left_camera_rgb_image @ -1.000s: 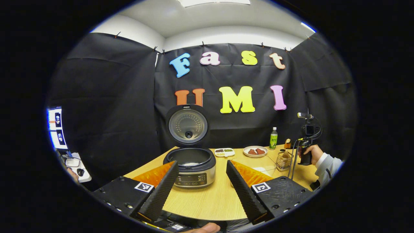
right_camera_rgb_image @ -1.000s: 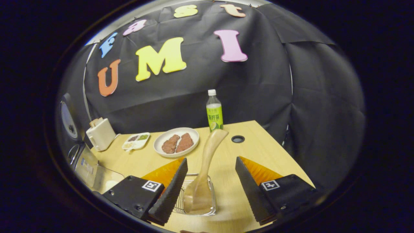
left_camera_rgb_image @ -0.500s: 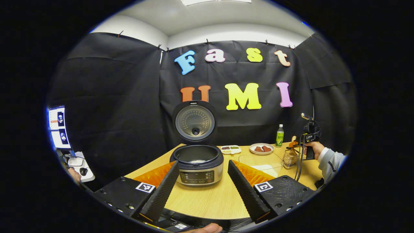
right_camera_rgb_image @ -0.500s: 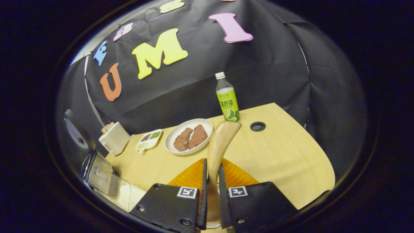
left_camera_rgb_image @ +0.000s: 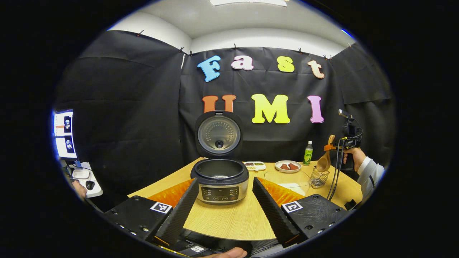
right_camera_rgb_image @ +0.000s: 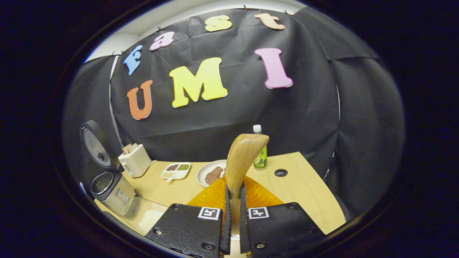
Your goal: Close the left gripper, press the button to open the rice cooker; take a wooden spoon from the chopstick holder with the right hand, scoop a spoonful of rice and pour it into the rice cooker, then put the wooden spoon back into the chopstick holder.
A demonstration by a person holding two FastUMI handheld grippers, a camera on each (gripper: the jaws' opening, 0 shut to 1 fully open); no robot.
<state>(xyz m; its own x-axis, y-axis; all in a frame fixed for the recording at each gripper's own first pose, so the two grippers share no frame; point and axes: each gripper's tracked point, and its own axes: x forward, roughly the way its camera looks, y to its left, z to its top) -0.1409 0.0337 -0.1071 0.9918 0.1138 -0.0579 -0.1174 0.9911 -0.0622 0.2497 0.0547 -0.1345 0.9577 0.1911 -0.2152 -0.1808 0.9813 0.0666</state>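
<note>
Gripping the wooden spoon [right_camera_rgb_image: 241,161] by its handle, the right hand-held gripper [right_camera_rgb_image: 233,229] has both fingers pressed flat against the wood, so the handle stands up between them and the bowl hangs below. In the left gripper view the spoon's bowl hangs just above the wire chopstick holder [left_camera_rgb_image: 318,178], clear of its rim, which suggests the spoon is freshly drawn out and ready to travel. The rice cooker [left_camera_rgb_image: 219,179] sits on the surface [left_camera_rgb_image: 229,222] with its lid [left_camera_rgb_image: 218,134] standing upright, so the button step looks done and the pot is open to receive rice. A clear container [left_camera_rgb_image: 287,179] lies between cooker and holder, likely the rice supply, placed so the scoop is a short swing. The left hand-held gripper [left_camera_rgb_image: 224,211] hangs back with its fingers spread wide, holding nothing, probably kept out of the spoon's path.
</note>
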